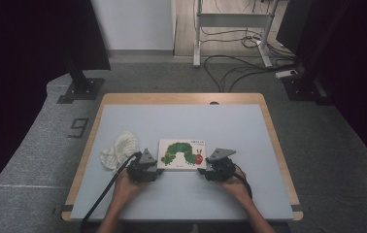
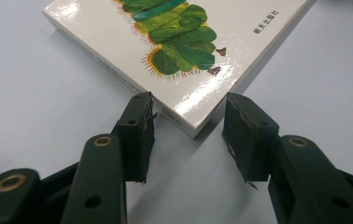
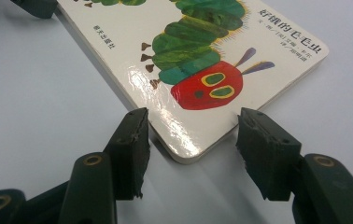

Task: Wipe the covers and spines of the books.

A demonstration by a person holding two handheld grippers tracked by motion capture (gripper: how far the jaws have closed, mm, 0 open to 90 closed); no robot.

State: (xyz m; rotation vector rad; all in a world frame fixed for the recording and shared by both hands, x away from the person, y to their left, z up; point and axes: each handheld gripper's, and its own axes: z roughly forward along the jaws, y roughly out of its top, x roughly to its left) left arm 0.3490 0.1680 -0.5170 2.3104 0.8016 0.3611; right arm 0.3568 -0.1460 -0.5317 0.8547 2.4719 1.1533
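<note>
Here, book (image 2: 174, 51) corner between parted fingers (image 2: 137, 135).

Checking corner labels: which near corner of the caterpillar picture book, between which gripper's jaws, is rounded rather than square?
The right gripper brackets the rounded corner of the white caterpillar picture book, beside the red head; the left gripper brackets a square one.

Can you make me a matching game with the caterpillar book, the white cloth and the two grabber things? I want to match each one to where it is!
Things:
1. book
2. white cloth
3. left gripper
4. right gripper

Places:
A. at the book's near corner below the red caterpillar face
B. crumpled on the table, left of the book
C. flat on the table between the two grippers
D. at the book's near corner by the caterpillar's green tail end

Pairs: 1-C, 2-B, 3-D, 4-A
</note>
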